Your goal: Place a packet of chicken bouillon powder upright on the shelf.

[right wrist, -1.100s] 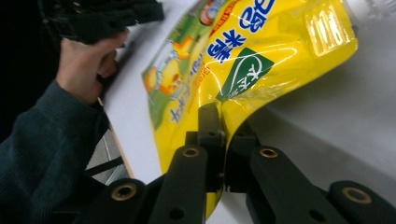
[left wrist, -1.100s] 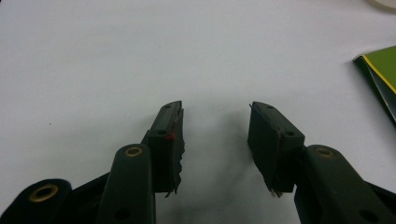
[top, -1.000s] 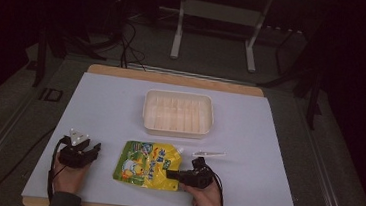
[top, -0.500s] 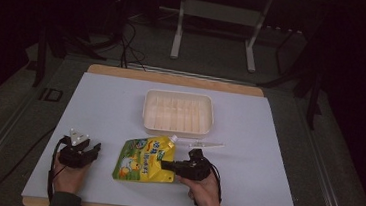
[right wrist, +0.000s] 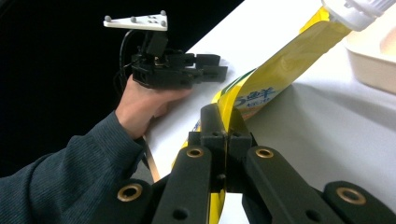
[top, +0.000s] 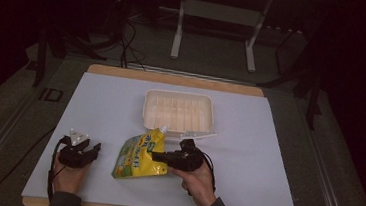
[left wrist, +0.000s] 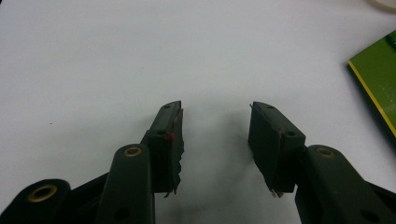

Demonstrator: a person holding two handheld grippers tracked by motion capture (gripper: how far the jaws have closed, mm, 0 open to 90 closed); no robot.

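High view – fixed above person's side, faces forward and down, far off, takes in whole white-covered wooden table. Left gripper view – low, close over table surface. Right gripper view – close, looks across table. All three share glossy yellow-green spouted pouch.

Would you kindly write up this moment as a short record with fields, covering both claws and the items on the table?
left claw: open, nothing between its jaws, low over the white table
right claw: shut on the yellow pouch's edge
yellow pouch: tilted up, white spout pointing toward the tray
tray: cream, ridged inside, nothing visible in it, beyond the pouch
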